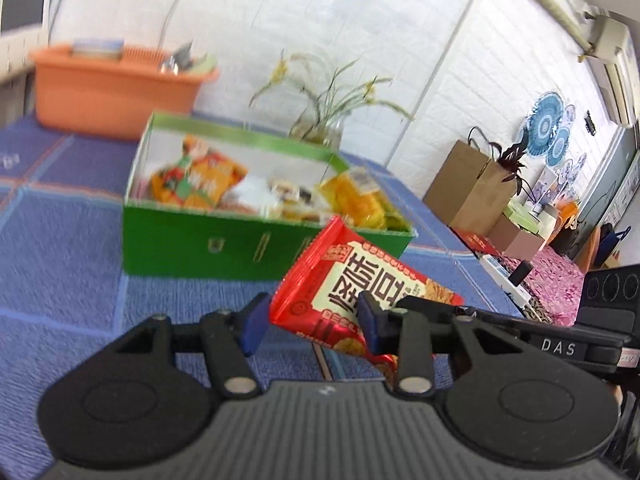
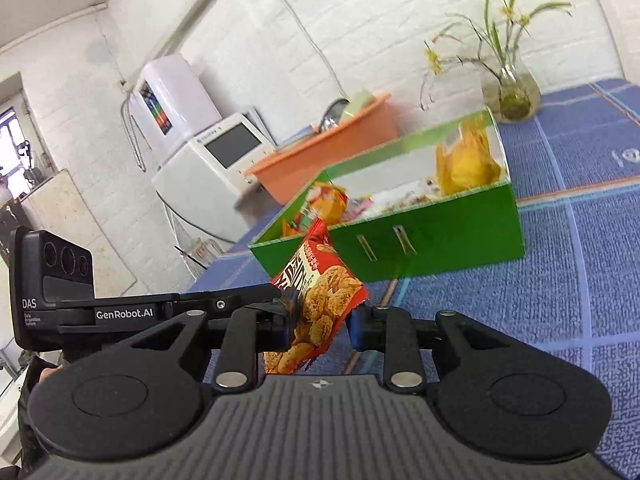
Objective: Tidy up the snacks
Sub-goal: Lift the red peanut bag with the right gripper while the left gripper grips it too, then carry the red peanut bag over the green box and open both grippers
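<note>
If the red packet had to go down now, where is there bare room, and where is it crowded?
Bare blue cloth lies in front of the green box and to its left, up to the orange tub; more lies to the box's right, short of the vase. The box itself is crowded with packets.

Packets inside the green box (image 1: 224, 248) are blurred, their labels unreadable.

Both your cams ride low on the grippers, looking forward along the fingers and tilted a bit down at the blue tablecloth (image 1: 60, 240). The left one sees the green box (image 1: 224, 248) from its left-front, close up; the right one sees the same green box (image 2: 440, 240) from the other side. Both also catch the orange tub (image 1: 108, 92) and the flower vase (image 2: 510, 92) by the white wall.
</note>
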The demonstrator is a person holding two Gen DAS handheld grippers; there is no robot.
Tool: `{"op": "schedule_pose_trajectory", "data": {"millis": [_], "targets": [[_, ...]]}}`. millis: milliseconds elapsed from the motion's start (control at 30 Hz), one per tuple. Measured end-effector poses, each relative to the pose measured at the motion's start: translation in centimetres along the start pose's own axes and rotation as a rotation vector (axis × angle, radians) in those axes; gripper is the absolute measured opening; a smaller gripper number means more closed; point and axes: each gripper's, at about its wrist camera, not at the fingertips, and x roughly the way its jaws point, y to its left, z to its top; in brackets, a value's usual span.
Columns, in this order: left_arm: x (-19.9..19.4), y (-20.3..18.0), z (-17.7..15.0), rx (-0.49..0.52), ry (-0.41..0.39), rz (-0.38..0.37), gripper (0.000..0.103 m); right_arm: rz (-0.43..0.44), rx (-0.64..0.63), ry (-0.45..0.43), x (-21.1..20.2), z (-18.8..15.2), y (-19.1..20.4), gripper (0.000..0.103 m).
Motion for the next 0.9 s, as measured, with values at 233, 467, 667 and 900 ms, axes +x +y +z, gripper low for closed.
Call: {"op": "schedule_pose_trajectory", "data": {"millis": [233, 467, 667, 900], "targets": [[-2.0, -1.1, 0.7, 0.060, -0.066, 0.054, 0.036, 0.023, -0.114, -0.046, 0.0, 1.0, 2.0, 0.046], [-2.5, -0.4, 2.0, 0.085, -0.095, 0.099, 0.036, 0.034, -0.173, -0.051, 1.5, 2.1, 3.1, 0.046], [-1.3, -1.6, 5.7, 0.164, -0.154, 0.104, 0.024, 0.044, -0.193, -0.128, 3.3, 5.1, 3.4, 0.030], [2.7, -1.1, 9.2, 0.142, -0.134, 0.116, 0.023, 0.028, -0.114, -0.198, 5.2, 6.7, 1.8, 0.001]]}}
